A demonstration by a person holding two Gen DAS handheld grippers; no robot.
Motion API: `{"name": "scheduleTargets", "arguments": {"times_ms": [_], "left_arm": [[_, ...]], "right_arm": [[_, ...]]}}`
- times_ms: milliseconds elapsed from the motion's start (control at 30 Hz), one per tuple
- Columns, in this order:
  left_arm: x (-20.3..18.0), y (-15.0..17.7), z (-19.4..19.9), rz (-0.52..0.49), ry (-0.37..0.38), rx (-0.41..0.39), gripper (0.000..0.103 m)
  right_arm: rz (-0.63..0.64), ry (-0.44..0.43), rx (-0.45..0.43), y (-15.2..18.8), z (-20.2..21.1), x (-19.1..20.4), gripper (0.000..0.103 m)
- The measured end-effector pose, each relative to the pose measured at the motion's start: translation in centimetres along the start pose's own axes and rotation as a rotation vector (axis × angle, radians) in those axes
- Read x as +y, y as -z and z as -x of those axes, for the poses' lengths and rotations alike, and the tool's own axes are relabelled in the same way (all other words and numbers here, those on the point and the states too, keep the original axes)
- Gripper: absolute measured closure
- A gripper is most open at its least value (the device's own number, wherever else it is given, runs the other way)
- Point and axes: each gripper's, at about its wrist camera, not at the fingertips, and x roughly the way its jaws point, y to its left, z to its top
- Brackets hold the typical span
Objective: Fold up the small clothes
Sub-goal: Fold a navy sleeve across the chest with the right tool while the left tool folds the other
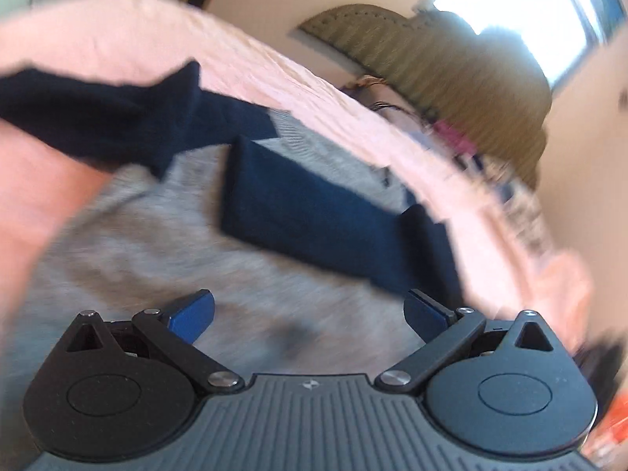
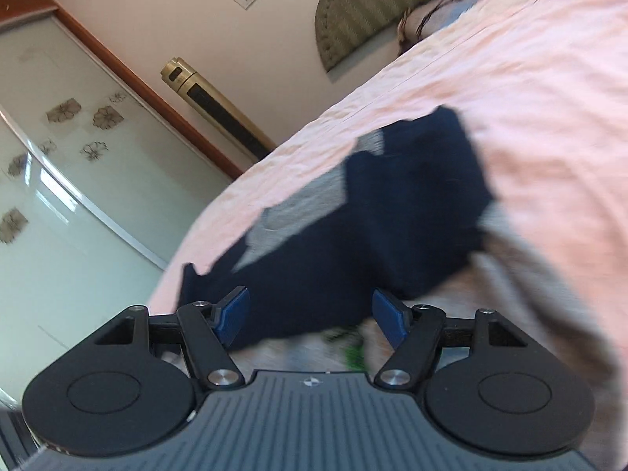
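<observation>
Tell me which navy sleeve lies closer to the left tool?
The folded sleeve, lying across the grey body straight ahead of the left tool. The other sleeve stretches away towards the pink bedsheet.

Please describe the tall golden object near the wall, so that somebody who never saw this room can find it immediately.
Find the pink bed in the right wrist view, then follow its far edge to the wall beyond it. There, between the wood-framed glass sliding door and the padded headboard, stands the tall golden column. It alone is metallic gold, with a dark strip down its front.
</observation>
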Motion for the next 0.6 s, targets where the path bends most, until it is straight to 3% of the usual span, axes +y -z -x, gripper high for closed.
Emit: {"name": "scheduleTargets", "arguments": {"times_ms": [33, 100, 167, 200, 300, 333, 367, 433, 533, 600], "left_arm": [[0.0, -0.8, -0.8, 0.035, 0.011, 0.004, 0.0], [-0.4, -2.2, -2.9, 0.028, -0.052, 0.008, 0.003], [-0.5, -3.0, -4.3, 0.02, -0.128, -0.008, 0.026], [-0.6, -3.4, -4.6, 0.019, -0.155, -0.028, 0.031], [-0.7, -4.3, -5.4, 0.018, -0.226, -0.047, 0.061], [-0.8, -4.3, -5.7, 0.004, -0.266, -0.046, 0.09], [-0.9, -4.3, -6.0, -0.018, -0.302, -0.038, 0.096], [-1.3, -4.3, -5.3, -0.056, -0.322, -0.076, 0.097], [-2.3, -4.1, -2.9, -0.145, -0.389, -0.217, 0.097], [-1.6, -4.2, -3.0, -0.153, -0.425, -0.188, 0.097]], "right_arm": [[0.011, -0.013, -0.015, 0.4, 0.5, -0.5, 0.034], [0.014, -0.033, -0.028, 0.9, 0.8, -0.7, 0.033], [0.036, -0.04, -0.026, 1.0, 0.6, -0.5, 0.028], [0.041, -0.046, -0.026, 1.0, 0.6, -0.5, 0.025], [0.037, -0.062, -0.03, 1.0, 0.8, -0.8, 0.023], [0.032, -0.07, -0.032, 1.1, 0.7, -0.9, 0.023], [0.028, -0.076, -0.034, 1.0, 0.8, -0.9, 0.023], [0.028, -0.081, -0.035, 1.0, 0.8, -0.9, 0.022], [0.033, -0.084, -0.034, 1.0, 0.7, -0.7, 0.021], [0.035, -0.085, -0.034, 1.1, 0.7, -0.6, 0.02]]}}
